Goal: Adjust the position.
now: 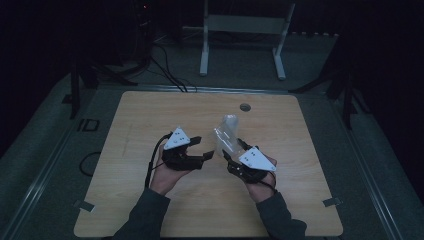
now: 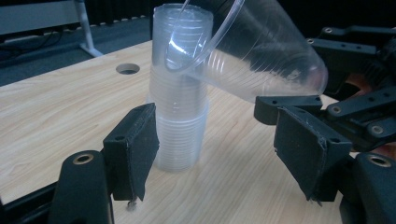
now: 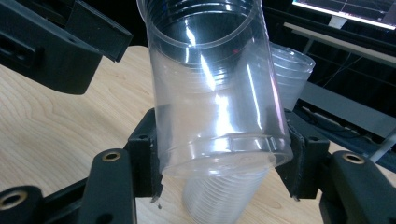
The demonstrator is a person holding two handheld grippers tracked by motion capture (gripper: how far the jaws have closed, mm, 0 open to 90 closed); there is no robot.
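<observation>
My right gripper (image 3: 219, 154) clamps a tilted clear cup (image 3: 215, 88) near its base | cup's rim leans over the cup stack (image 2: 180, 93) mid-table | my left gripper (image 2: 215, 144) gapes wide, empty, just beside the stack.

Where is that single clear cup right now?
The single clear cup is clamped near its base in the right gripper, tilted, its rim over the cup stack standing mid-table, near the left gripper.
</observation>
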